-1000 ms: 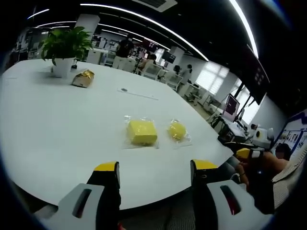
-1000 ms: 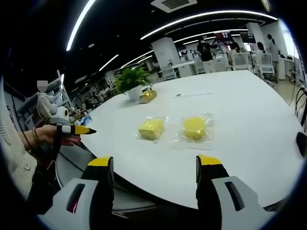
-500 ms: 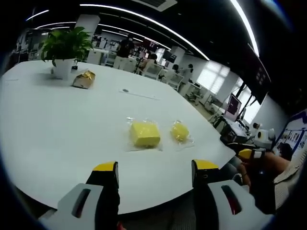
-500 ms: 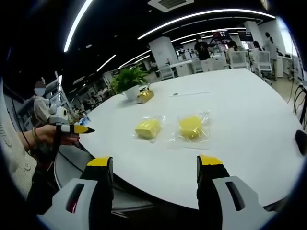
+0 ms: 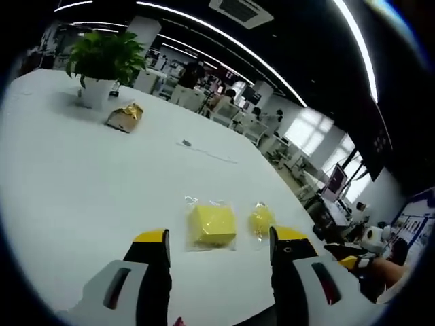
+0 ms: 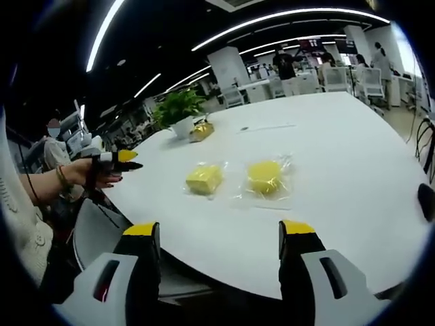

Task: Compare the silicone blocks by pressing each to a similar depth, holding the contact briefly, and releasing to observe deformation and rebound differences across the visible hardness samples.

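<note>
Two yellow silicone blocks in clear plastic bags lie side by side on a big white table (image 5: 81, 176). In the left gripper view the square block (image 5: 211, 225) sits just beyond my open left gripper (image 5: 219, 239), with the rounder block (image 5: 261, 219) to its right. In the right gripper view the square block (image 6: 204, 178) lies left of the rounder block (image 6: 265, 177), both well ahead of my open right gripper (image 6: 219, 234). The left gripper (image 6: 119, 159), held in a hand, comes in from the left over the table edge. Nothing is between either pair of jaws.
A potted green plant (image 5: 102, 64) and a gold-wrapped packet (image 5: 126, 117) stand at the far side of the table; a thin pen-like item (image 5: 207, 151) lies mid-table. The table's curved front edge (image 6: 204, 255) runs close to my right gripper. Desks, chairs and people fill the background.
My left gripper has moved forward over the table toward the square block, which now sits much closer to the jaws. In the right gripper view the hand with the left gripper has risen slightly.
</note>
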### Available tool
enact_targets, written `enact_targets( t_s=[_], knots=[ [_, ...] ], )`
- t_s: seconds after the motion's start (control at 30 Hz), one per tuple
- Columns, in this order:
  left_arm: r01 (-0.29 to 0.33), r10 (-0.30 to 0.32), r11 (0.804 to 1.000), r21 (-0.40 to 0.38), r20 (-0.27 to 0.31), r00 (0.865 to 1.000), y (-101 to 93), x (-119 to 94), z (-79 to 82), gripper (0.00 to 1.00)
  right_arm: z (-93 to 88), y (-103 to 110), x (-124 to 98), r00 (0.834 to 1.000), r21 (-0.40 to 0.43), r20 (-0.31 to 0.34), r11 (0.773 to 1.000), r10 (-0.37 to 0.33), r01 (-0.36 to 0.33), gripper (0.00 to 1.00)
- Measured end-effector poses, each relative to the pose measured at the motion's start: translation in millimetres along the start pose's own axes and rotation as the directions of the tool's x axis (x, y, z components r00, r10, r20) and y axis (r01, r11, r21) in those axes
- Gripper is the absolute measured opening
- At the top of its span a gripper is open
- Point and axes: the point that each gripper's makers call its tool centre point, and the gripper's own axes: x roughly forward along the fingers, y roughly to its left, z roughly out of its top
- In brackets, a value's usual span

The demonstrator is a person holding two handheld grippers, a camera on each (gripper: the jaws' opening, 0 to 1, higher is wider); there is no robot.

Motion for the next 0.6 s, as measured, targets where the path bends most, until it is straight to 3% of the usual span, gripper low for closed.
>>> enact_targets(
  t_s=[0.3,0.6],
  knots=[
    [0.035,-0.037,0.998,-0.054,-0.038,0.999,4.4,51.9,11.7,0.6,-2.3,-6.9,8.7,0.999,0.016,-0.035,1.0,-0.009,0.01,0.66],
    [0.057,-0.072,0.992,-0.115,-0.125,0.99,16.2,100.7,-1.9,0.58,-9.3,-11.6,15.5,0.997,0.031,-0.074,0.999,-0.021,0.023,0.66]
  ],
)
